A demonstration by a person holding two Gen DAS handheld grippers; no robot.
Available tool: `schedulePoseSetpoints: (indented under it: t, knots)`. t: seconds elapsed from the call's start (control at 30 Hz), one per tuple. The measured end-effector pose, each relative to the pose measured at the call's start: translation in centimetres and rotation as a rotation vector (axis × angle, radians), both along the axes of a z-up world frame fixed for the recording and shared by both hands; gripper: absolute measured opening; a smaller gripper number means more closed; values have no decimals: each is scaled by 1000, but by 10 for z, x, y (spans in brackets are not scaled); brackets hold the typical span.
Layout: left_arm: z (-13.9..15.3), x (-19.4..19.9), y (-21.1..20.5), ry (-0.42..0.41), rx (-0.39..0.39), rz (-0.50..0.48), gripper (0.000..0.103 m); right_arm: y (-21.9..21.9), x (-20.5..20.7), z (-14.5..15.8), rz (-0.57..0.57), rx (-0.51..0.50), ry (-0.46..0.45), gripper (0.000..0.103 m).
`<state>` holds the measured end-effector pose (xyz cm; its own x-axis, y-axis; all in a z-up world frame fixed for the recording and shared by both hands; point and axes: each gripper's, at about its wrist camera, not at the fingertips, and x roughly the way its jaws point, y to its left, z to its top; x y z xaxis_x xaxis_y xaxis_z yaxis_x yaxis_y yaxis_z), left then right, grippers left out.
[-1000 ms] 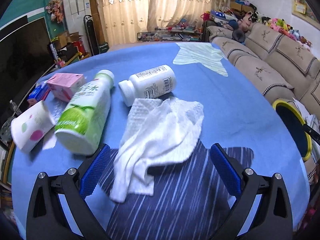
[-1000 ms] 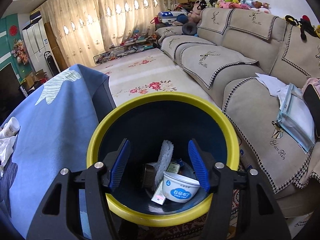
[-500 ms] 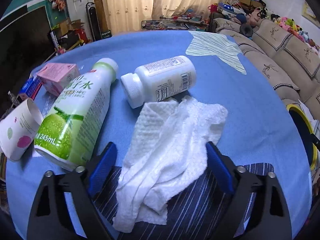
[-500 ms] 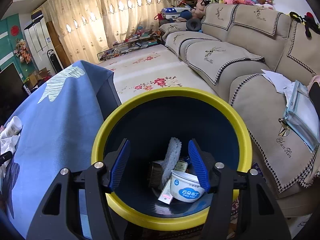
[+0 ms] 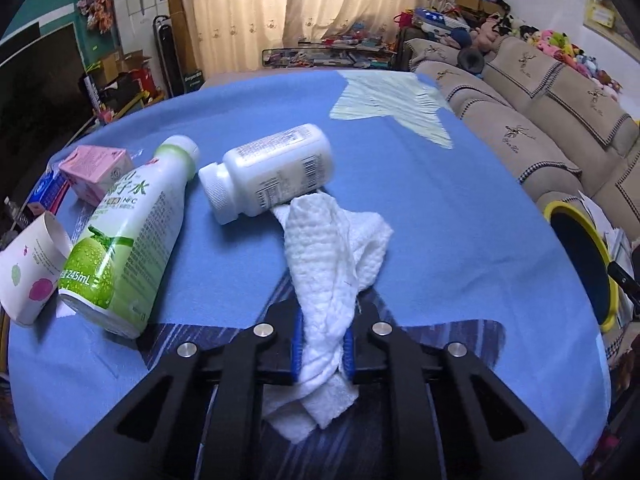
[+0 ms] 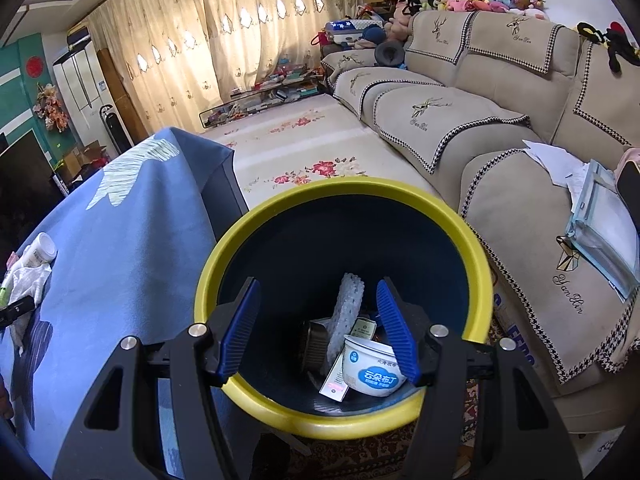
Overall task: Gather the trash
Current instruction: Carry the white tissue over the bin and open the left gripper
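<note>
My left gripper (image 5: pixel 322 344) is shut on a crumpled white paper towel (image 5: pixel 332 256) that lies on the blue tablecloth (image 5: pixel 440 216). A white pill bottle (image 5: pixel 268 172) lies on its side touching the towel's far end. A green-labelled drink bottle (image 5: pixel 128 236), a pink carton (image 5: pixel 94 170) and a paper cup (image 5: pixel 30 268) lie to the left. My right gripper (image 6: pixel 318 328) is open and empty above the yellow-rimmed bin (image 6: pixel 478 256), which holds a yoghurt cup (image 6: pixel 372 368) and other trash. The bin also shows in the left wrist view (image 5: pixel 604 264).
The bin stands on the floor between the table edge (image 6: pixel 216 200) and a beige sofa (image 6: pixel 520 152). A blue packet (image 5: pixel 44 192) lies at the table's far left. Papers and a plastic folder (image 6: pixel 604 224) lie on the sofa.
My left gripper moved forward over the paper towel and closed on it, bunching it between the pads. My right gripper stayed open above the bin, shifting slightly.
</note>
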<state>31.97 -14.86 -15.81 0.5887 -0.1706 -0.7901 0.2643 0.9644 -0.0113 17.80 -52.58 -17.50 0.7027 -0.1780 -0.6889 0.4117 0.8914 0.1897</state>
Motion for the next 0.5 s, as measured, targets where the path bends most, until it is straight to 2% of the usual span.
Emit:
schedulePoseSetpoints:
  t: [0.27,0.5]
  knots:
    - [28,-29,-21,-63,-7,-59,14,-1,-15,9,1,3,-28,58]
    - [60,-49,-60,-105,-44,-147,14,-8,-33,13,-3,7,-47,58]
